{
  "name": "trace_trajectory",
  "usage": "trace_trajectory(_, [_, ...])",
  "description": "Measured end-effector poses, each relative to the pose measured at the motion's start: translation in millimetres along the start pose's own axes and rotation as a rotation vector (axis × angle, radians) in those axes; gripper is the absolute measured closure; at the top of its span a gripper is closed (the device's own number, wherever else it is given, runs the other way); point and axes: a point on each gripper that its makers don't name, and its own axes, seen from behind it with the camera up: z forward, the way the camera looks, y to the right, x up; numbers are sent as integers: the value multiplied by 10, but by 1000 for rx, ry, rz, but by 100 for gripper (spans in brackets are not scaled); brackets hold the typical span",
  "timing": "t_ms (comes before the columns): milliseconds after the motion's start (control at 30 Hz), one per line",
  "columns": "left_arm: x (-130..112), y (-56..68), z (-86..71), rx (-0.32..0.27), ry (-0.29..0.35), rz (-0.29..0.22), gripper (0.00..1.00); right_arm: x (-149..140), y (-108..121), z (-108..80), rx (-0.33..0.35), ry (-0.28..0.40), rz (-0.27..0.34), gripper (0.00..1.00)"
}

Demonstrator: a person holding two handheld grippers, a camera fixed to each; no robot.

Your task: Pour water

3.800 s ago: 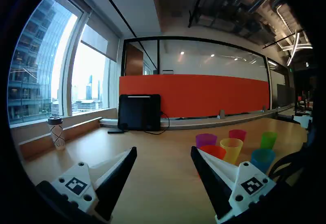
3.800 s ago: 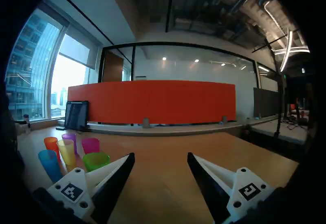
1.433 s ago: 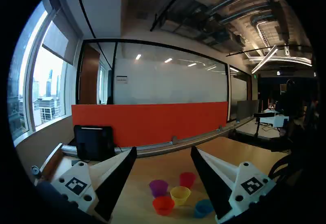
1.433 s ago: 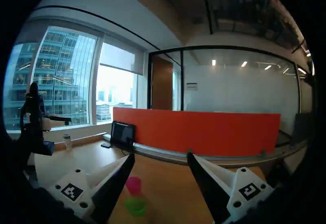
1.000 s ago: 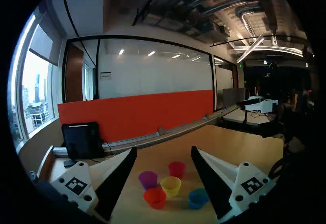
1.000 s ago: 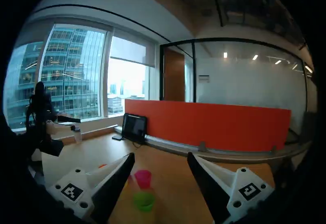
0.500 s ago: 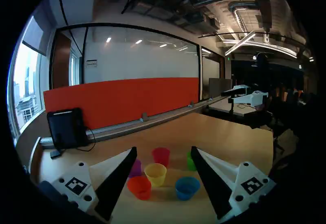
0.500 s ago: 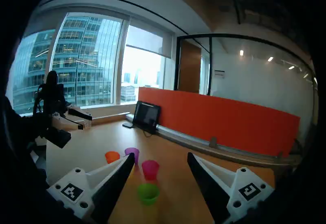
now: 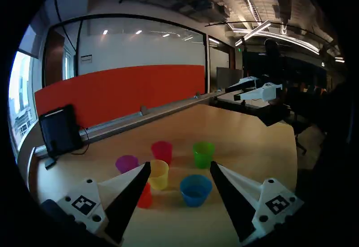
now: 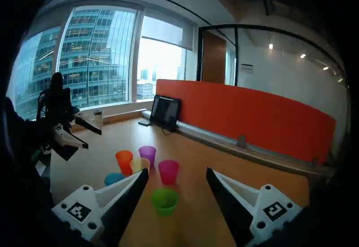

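Pouring seems not yet begun: left gripper (image 9: 178,165) and right gripper (image 10: 177,173) both hang with fingers spread, grasping nothing. On the surface (image 9: 251,139) the green cup (image 9: 203,153) stands just beside the blue cup (image 9: 195,189); one must first be picked up

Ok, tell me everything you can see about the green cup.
The green cup is a translucent plastic tumbler, tapering toward its base, standing upright with its mouth open on the wooden table. It sits at the edge of the cluster of coloured cups, beside the pink cup with a gap between them. Only the table touches it. Whether it holds water cannot be told.
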Motion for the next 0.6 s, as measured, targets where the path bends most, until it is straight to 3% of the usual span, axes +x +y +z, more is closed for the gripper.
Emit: trace_trajectory(600, [-718, 208, 251, -72, -150, 5, 2, -649, -55, 275, 44, -120, -17, 0])
